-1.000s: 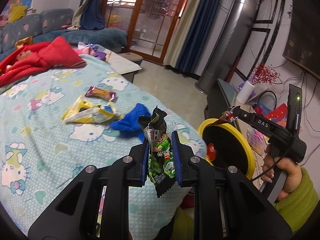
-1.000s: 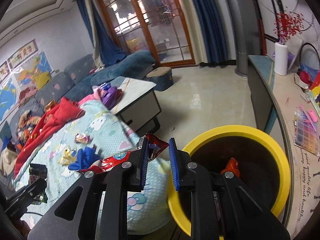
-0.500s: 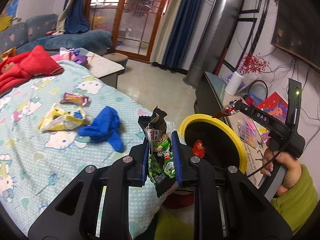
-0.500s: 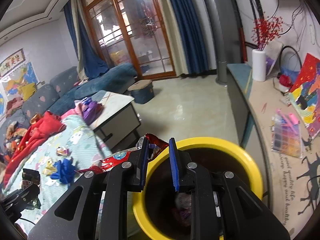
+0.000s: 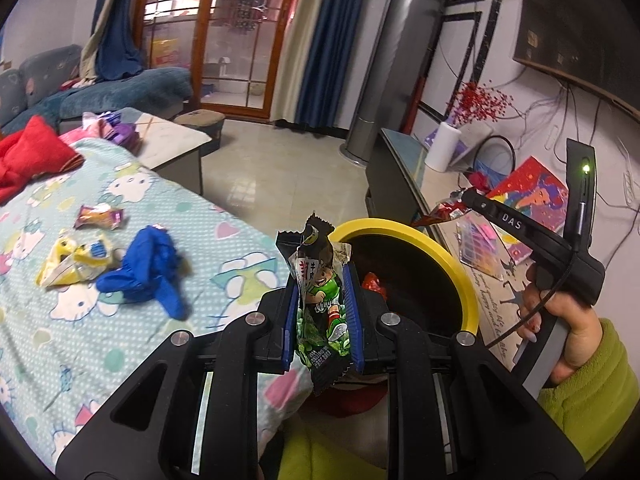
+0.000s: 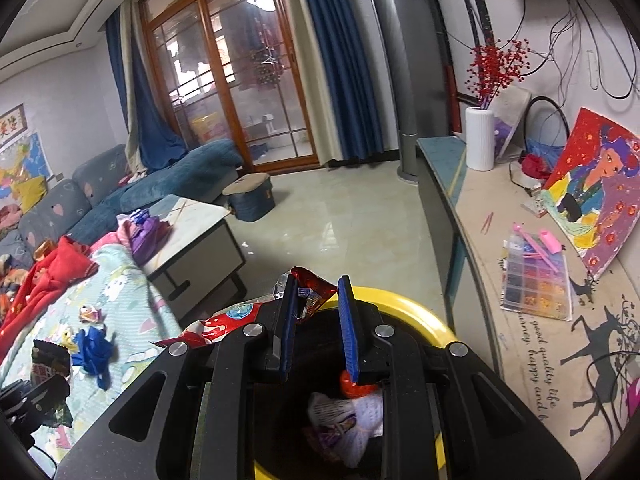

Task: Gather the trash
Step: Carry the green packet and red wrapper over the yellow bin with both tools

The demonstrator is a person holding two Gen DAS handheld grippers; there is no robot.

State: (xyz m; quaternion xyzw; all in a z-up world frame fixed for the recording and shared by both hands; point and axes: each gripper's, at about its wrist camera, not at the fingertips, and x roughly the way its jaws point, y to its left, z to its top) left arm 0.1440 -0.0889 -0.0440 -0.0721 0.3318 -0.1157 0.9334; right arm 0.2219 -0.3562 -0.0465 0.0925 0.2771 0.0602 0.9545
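Note:
My left gripper point(image 5: 322, 296) is shut on a green and black snack wrapper point(image 5: 320, 304), held upright beside the yellow-rimmed trash bin point(image 5: 460, 260). My right gripper point(image 6: 316, 316) hangs over the same bin point(image 6: 424, 320); its jaws stand apart and a red wrapper point(image 6: 310, 296) hangs against the left pad. From the left wrist view the red wrapper point(image 5: 440, 212) sticks out at that gripper's tip. Trash lies in the bin point(image 6: 348, 412). On the bed lie a blue glove point(image 5: 148, 264), a yellow wrapper point(image 5: 68, 260) and a purple-orange wrapper point(image 5: 100, 216).
The bed with a cartoon-cat sheet point(image 5: 80, 340) is at the left, with red clothing point(image 5: 28, 156) at its far end. A low table point(image 6: 192, 236) stands beyond it. A long counter point(image 6: 540, 320) with a bead box, painting and white vase runs on the right.
Both grippers have moved right toward the bin. The right gripper now hangs over the bin's mouth and its jaws have spread wider. The left still holds its wrapper.

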